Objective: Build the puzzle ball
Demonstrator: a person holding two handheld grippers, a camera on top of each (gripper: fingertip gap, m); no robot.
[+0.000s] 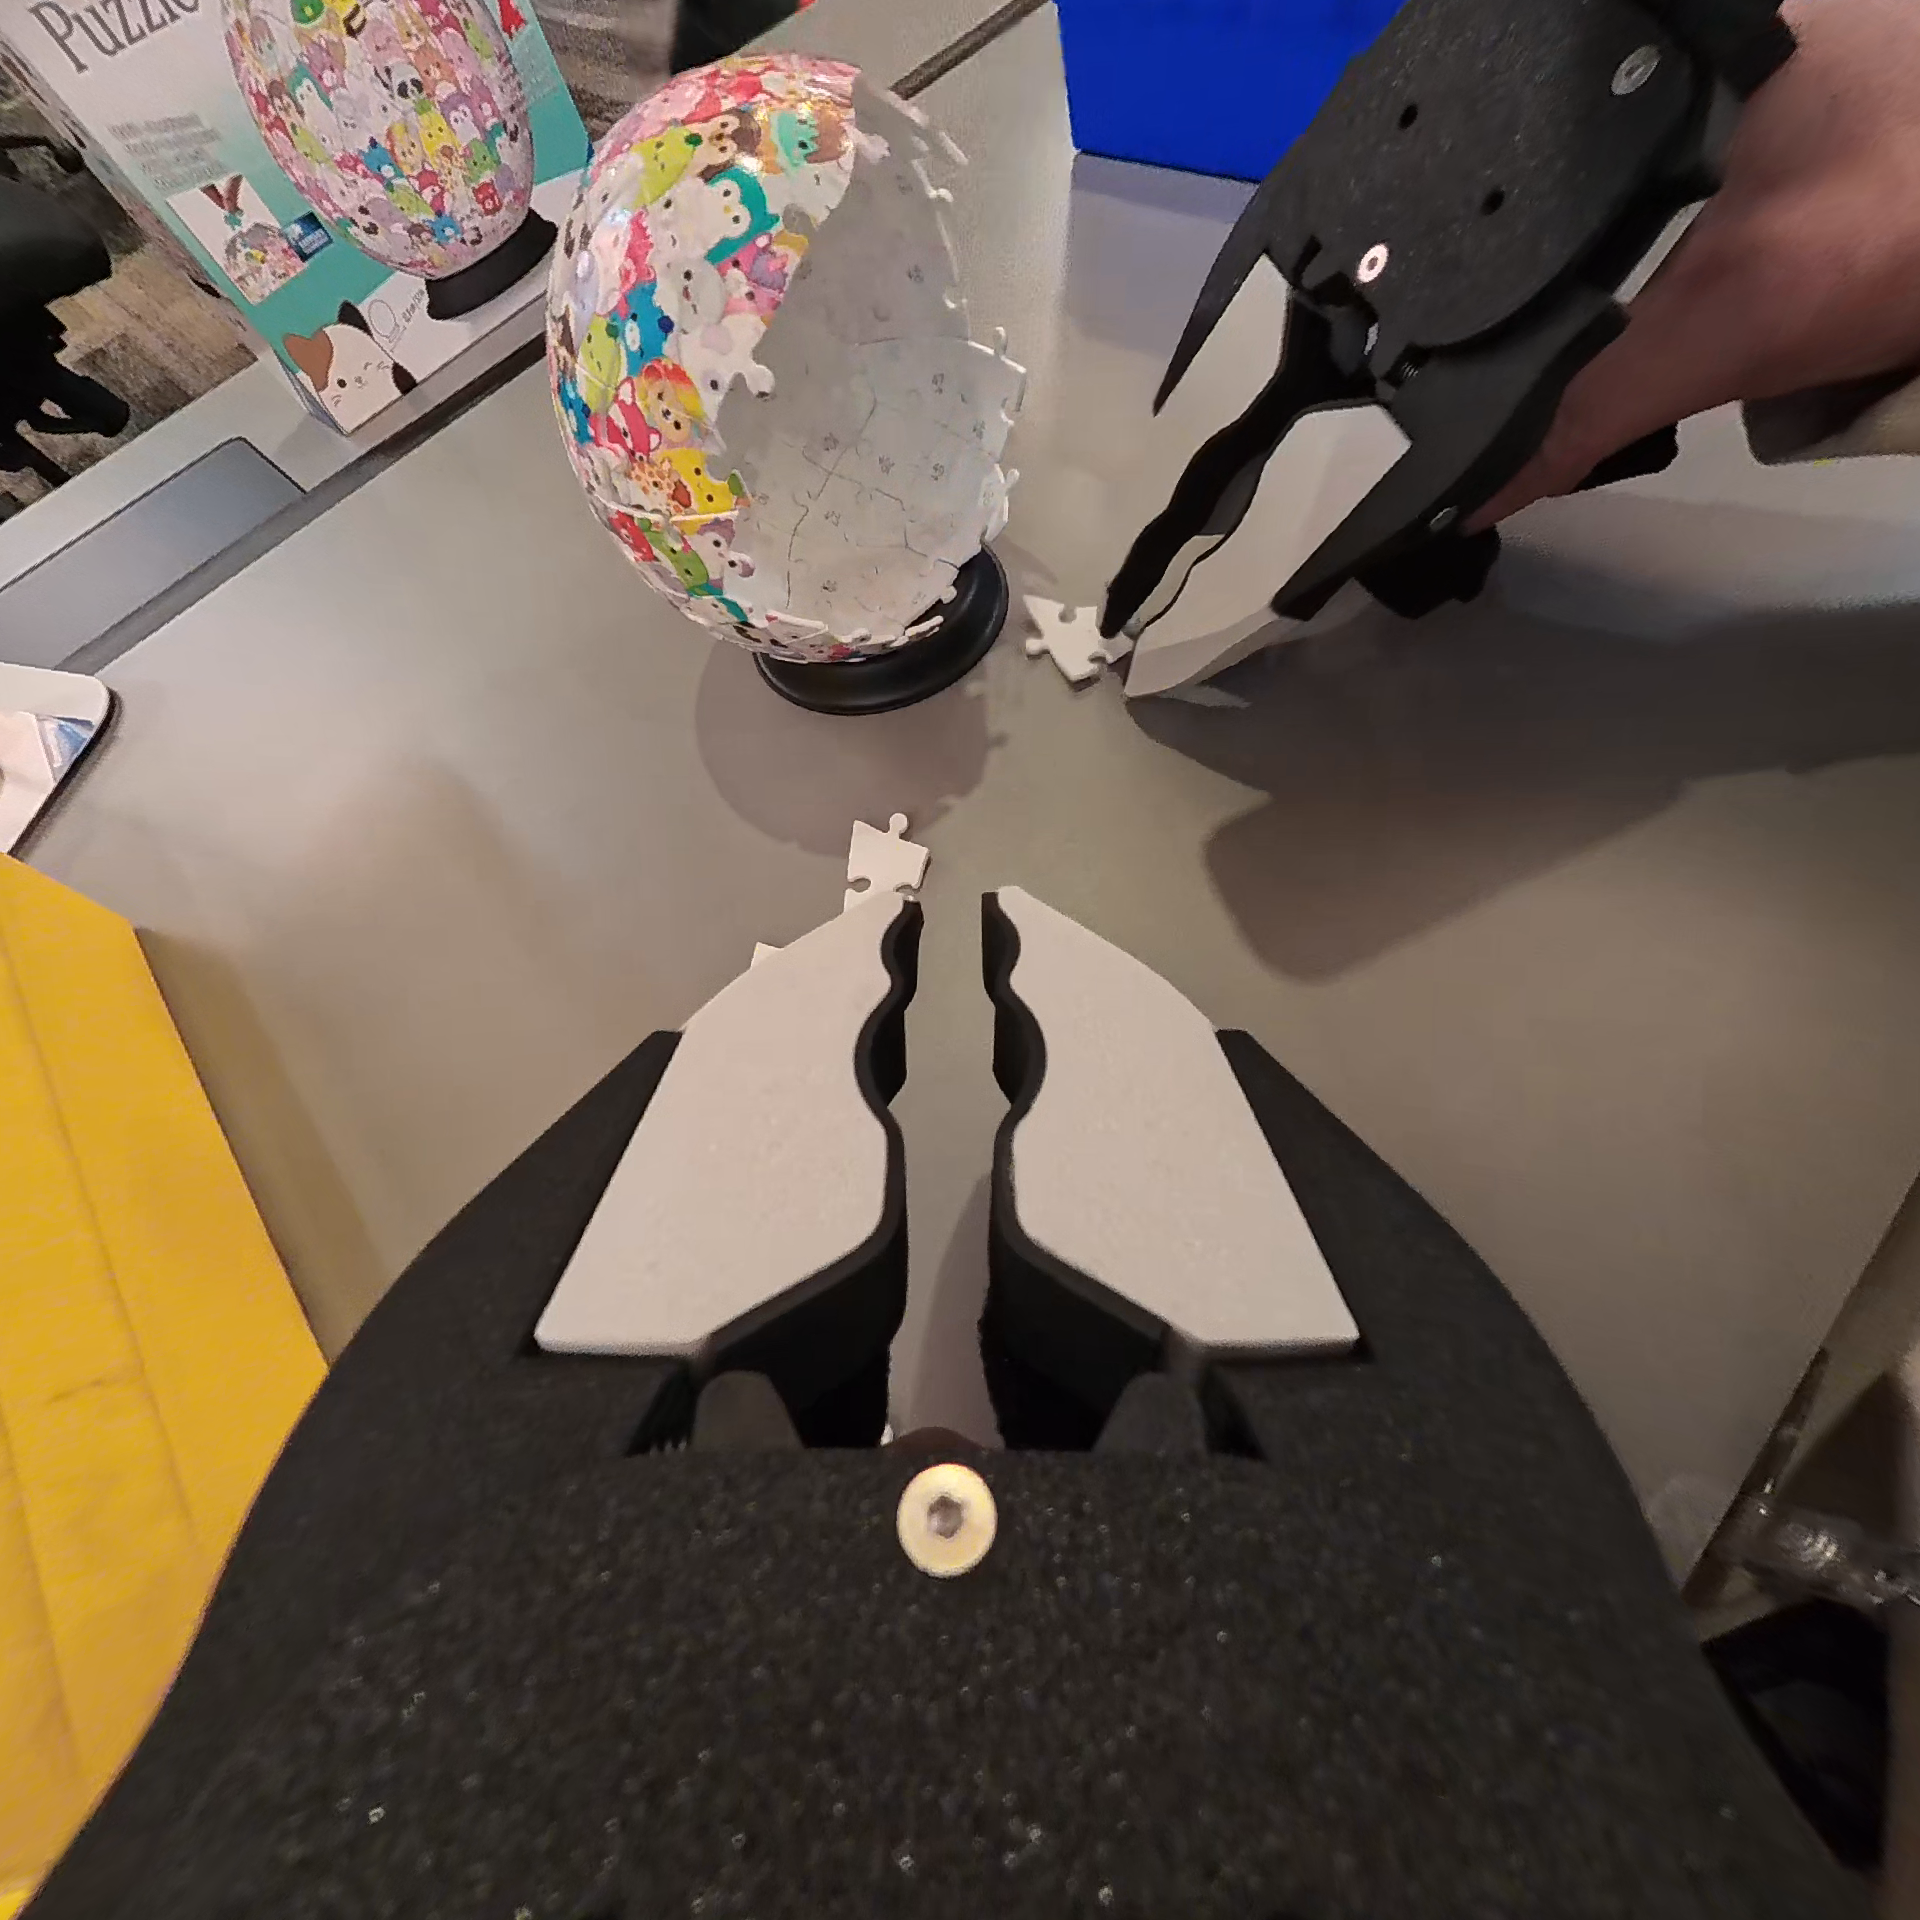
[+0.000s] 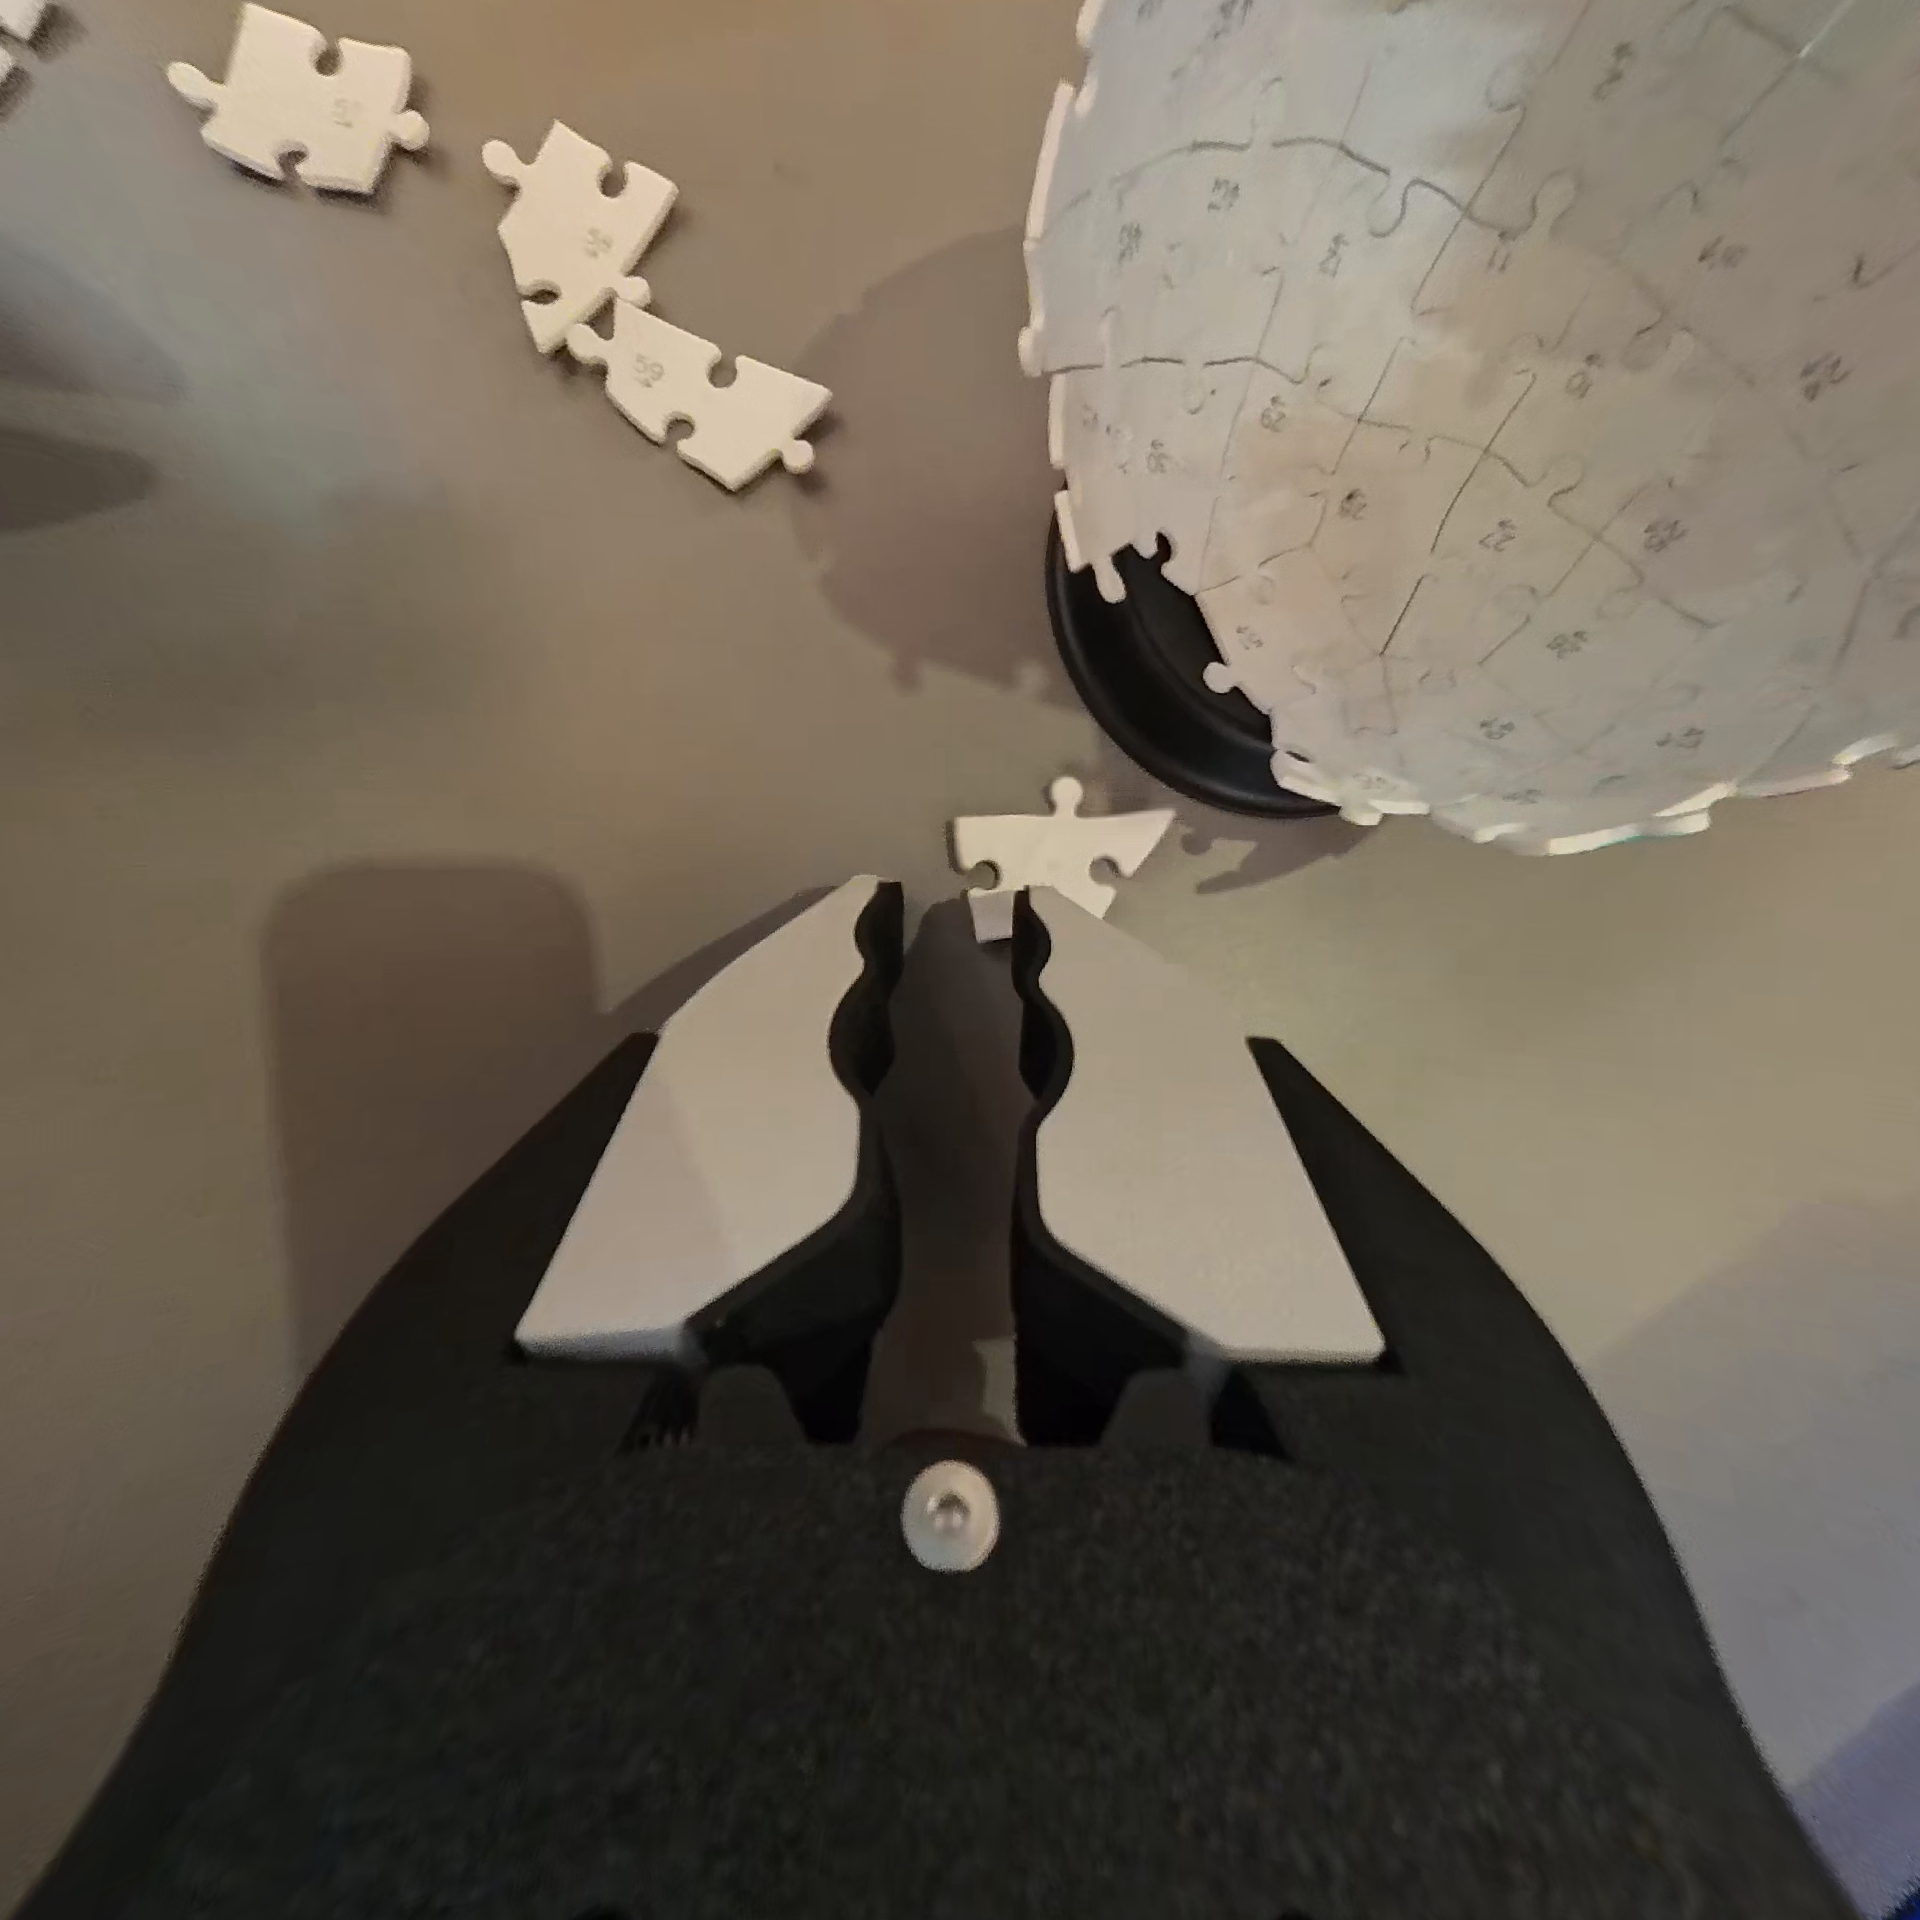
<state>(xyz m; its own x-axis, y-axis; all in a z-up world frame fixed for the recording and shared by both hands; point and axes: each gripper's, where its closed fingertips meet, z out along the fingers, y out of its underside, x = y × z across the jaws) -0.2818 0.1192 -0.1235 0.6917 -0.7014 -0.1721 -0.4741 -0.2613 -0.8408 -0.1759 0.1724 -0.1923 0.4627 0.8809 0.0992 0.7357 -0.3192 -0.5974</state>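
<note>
The half-built puzzle ball [image 1: 727, 343] is egg-shaped, colourful outside and white inside, and stands on a black ring stand [image 1: 904, 665] on the grey table [image 1: 416, 779]. Its open side faces the right gripper [image 1: 1124, 649]. In the right wrist view the ball [image 2: 1507, 416] and stand [image 2: 1132, 686] fill the upper right. My right gripper [image 2: 956, 904] is narrowly open, tips down at a loose white piece [image 2: 1049, 847] lying flat beside the stand; one tab lies between the jaws. My left gripper [image 1: 951, 909] is narrowly open and empty, just behind another white piece [image 1: 885, 857].
Three more white pieces [image 2: 301, 99] [image 2: 582, 223] [image 2: 717, 400] lie left of the ball. The puzzle box [image 1: 312, 208] stands behind it. A yellow surface [image 1: 104, 1247] is at the left and a blue object [image 1: 1174, 83] at the back. A hand [image 1: 1766, 343] holds the right gripper. Tip to tip, the grippers are about 15 cm apart. From either gripper's tips it is about 9 cm to the white piece [image 1: 885, 857]. Look for it in the right wrist view [image 2: 757, 420] too.
</note>
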